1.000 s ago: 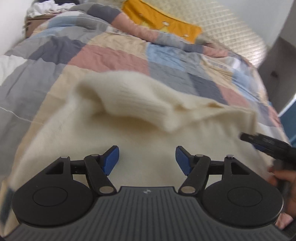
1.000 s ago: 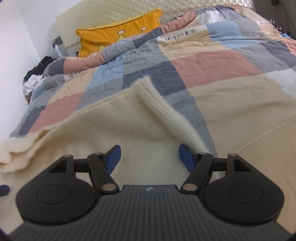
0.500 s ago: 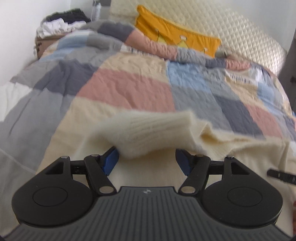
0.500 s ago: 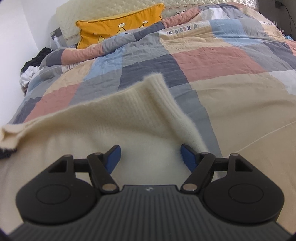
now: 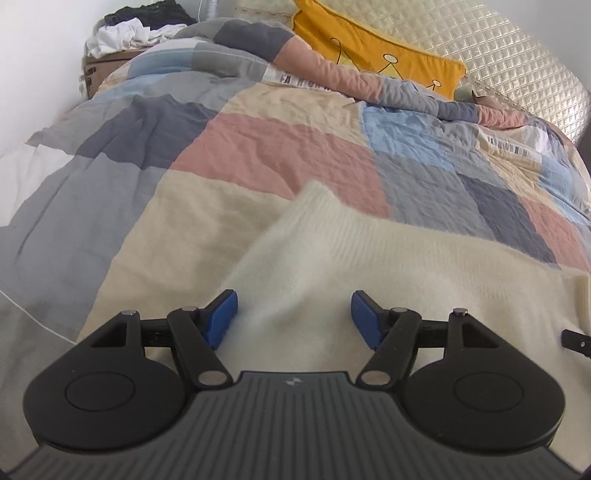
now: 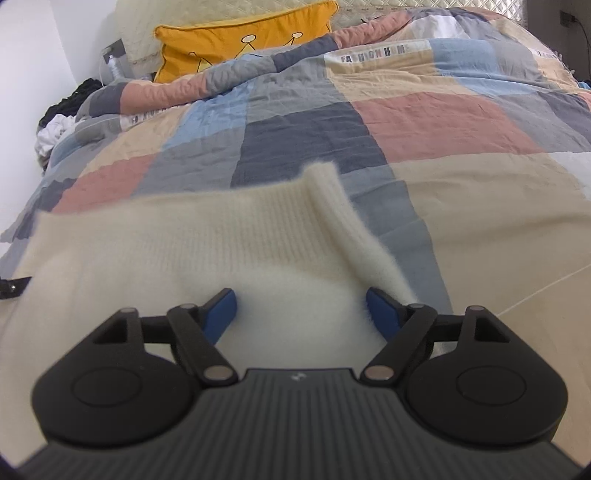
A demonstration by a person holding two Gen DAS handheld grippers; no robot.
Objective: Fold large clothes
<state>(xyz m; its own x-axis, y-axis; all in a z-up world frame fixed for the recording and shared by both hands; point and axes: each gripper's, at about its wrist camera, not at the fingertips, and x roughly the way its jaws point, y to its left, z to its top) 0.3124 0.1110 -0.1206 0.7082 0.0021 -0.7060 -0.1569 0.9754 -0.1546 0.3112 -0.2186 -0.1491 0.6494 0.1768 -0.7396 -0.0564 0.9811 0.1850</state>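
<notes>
A cream knitted sweater [image 5: 388, 266] lies spread on the patchwork quilt [image 5: 277, 155], its ribbed edge towards the far side; it also shows in the right wrist view [image 6: 207, 243]. My left gripper [image 5: 293, 317] is open, its blue pads over the sweater near its left corner. My right gripper [image 6: 301, 314] is open over the sweater near its right corner, where a ribbed edge [image 6: 351, 229] stands up in a fold. Neither gripper holds cloth. A tip of the other gripper [image 5: 576, 341] shows at the right edge of the left wrist view.
A yellow pillow [image 6: 240, 40] leans on the quilted cream headboard [image 5: 517, 55] at the far end. A pile of black and white clothes [image 5: 136, 26] sits on a box by the white wall on the left.
The bunched fold of sweater that lay in front of my left gripper now lies flat and spread out. Both grippers have drawn back a little and stay open.
</notes>
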